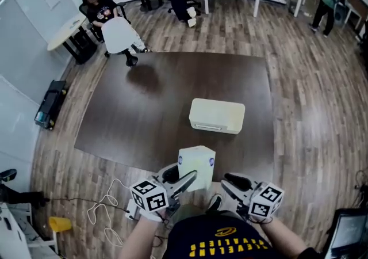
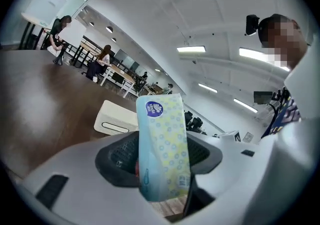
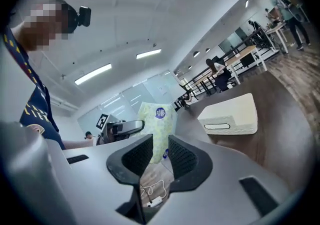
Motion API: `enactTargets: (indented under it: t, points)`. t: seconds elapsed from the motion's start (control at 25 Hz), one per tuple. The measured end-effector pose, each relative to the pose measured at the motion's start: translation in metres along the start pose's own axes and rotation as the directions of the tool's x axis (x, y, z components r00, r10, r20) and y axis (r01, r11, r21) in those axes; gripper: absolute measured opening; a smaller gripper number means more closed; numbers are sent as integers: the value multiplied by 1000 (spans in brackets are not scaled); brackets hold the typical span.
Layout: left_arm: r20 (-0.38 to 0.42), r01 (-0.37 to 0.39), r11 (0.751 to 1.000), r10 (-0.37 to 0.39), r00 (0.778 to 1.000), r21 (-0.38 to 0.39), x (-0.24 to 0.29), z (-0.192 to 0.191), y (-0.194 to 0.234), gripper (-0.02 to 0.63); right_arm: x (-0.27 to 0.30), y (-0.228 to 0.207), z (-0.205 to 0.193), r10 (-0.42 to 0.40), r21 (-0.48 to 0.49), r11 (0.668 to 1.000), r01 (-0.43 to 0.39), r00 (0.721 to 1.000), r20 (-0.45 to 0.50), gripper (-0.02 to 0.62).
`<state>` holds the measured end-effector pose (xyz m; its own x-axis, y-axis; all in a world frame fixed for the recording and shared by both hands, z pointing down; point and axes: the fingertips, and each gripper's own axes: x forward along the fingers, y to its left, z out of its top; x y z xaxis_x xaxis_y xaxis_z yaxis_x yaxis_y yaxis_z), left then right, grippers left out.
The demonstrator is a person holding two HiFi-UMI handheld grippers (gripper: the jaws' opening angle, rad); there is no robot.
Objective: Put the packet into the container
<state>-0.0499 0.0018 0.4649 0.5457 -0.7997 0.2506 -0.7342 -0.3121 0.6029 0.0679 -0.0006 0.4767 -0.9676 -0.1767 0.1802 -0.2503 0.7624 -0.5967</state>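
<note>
Nearest us, our left gripper is clamped on the packet, upright at the near edge of the table, apart from the white container. Our right gripper has jaws slightly parted, nothing between them. Only the gripper views show the packet's pale dotted wrap; from above we see white

Packet upright btwn L tool & R tool — container beyond, on dark table.
</note>
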Motion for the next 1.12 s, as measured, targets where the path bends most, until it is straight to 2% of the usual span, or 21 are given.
enactTargets:
  t: [0.12,0.24,0.36,0.64,0.84,1.0,1.12]
  points:
    - [-53,-74,995,78,996,68,8,-4,12,245,1,-14,0,-35,8,999,35,999,-8,32]
    - [-109,-140,975,160,981,170,11,-6,29,245,5,-26,-3,-60,9,998,60,998,-27,15]
    - [-143,-150,959,188,972,239,16,0,43,245,11,-35,-5,-83,5,996,84,996,-42,15]
    - [-180,-105,951,163,970,291,44,32,79,245,39,-54,13,-147,6,989,147,988,-45,15]
    - [-212,-42,929,127,969,367,64,62,103,245,63,-66,22,-201,19,979,201,979,-27,15]
    - [-250,21,890,105,962,455,84,87,113,245,79,-76,35,-236,45,971,235,972,-1,15]
    - [-284,76,837,97,954,543,96,101,118,245,87,-81,40,-275,51,960,274,961,0,15]
